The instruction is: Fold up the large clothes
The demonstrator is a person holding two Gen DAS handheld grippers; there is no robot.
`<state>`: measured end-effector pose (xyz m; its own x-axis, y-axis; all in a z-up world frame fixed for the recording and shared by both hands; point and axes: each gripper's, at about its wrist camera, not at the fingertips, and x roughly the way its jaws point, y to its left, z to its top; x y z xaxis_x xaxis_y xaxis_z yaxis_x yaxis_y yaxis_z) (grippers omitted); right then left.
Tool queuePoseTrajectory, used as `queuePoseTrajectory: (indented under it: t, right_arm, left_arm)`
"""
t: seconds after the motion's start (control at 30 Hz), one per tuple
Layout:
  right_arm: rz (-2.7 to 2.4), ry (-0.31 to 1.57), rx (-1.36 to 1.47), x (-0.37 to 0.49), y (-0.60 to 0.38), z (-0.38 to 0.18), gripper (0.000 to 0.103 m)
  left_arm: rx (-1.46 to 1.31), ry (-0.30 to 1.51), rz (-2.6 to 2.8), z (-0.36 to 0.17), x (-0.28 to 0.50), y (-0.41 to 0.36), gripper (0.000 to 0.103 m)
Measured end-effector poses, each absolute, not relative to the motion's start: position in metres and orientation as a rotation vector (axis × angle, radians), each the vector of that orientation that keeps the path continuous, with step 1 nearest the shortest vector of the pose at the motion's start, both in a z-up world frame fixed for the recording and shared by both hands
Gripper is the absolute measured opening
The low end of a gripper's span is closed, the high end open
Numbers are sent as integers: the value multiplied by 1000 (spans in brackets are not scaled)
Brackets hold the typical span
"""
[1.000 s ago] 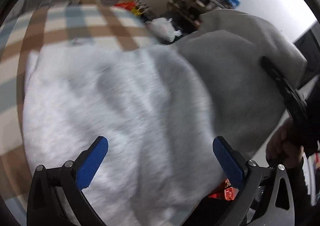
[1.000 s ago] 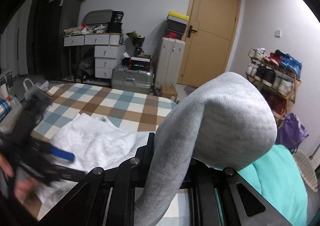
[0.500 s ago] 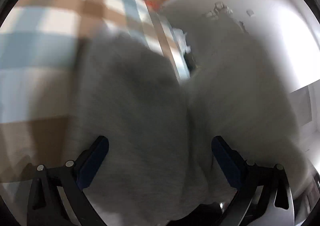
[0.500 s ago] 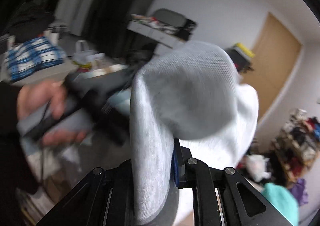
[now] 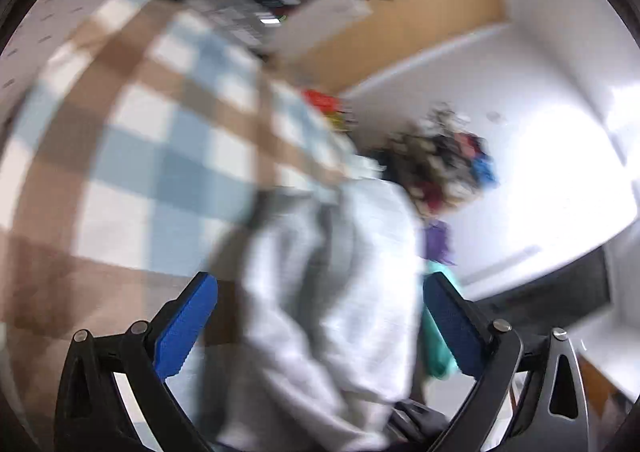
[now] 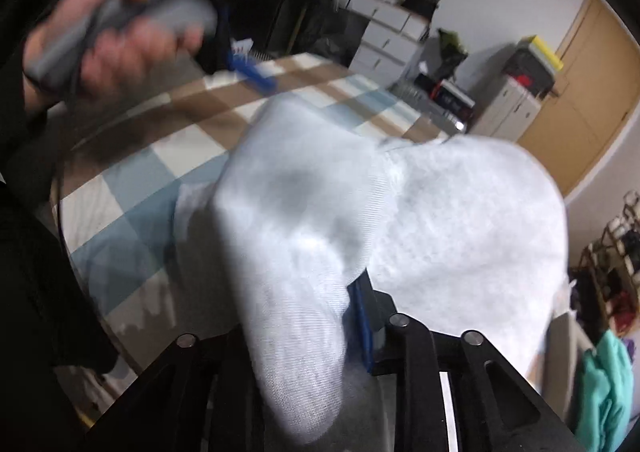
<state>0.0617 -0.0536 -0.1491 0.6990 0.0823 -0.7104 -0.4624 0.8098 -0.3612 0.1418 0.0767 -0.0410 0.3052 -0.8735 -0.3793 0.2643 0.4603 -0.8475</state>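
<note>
Light grey knit garment (image 6: 460,220), ribbed fabric, bunched and draped over the right gripper (image 6: 352,316); a thick fold hangs between its fingers, one blue pad (image 6: 362,328) showing at the fold's edge. The jaws have just been opening, with the cloth between them; whether the pads press on it I cannot tell. In the left wrist view the same garment (image 5: 332,292) hangs blurred in front of the left gripper (image 5: 320,328), whose blue fingers (image 5: 186,332) stand wide apart with fabric between them but touching neither pad. Below lies a bed with a brown, blue and white checked cover (image 6: 168,156). A bare hand (image 6: 108,32) at upper left of the right wrist view holds the grey handle of the left gripper above the bed. Around: white drawer unit (image 6: 392,36), wooden door (image 6: 592,100), teal cloth (image 6: 604,384) at right, shoe rack (image 5: 448,156) against the wall. The garment blocks most of the right view. Compared with a second ago, the garment sits lower over the bed, and both views are tilted.
</note>
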Motion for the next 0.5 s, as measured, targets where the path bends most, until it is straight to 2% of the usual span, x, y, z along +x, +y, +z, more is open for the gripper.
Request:
queuePoseTrajectory:
  t: [0.17,0.3,0.4,0.47,0.5]
  right_arm:
    - [431,779,-309,77,-81,-137,28]
    - [572,809,-9,86,-119,-122,34]
    - [672,841,98,88,-139,-119,46]
    - [745,846,157,83,-151,-112,58]
    - [774,834,183,79,-160,-106,68]
  left_arm:
    - [-577,1174,-1150,-54,121,-11,101]
    - [-574,1267,-1189,-73,115,-33,101]
    - [-567,1300,-1161,-77,107,-22,101]
    - [-544,1327,-1122,-83,106,-20,101]
    - [-522,1330,-1111,-83,103,-19,101]
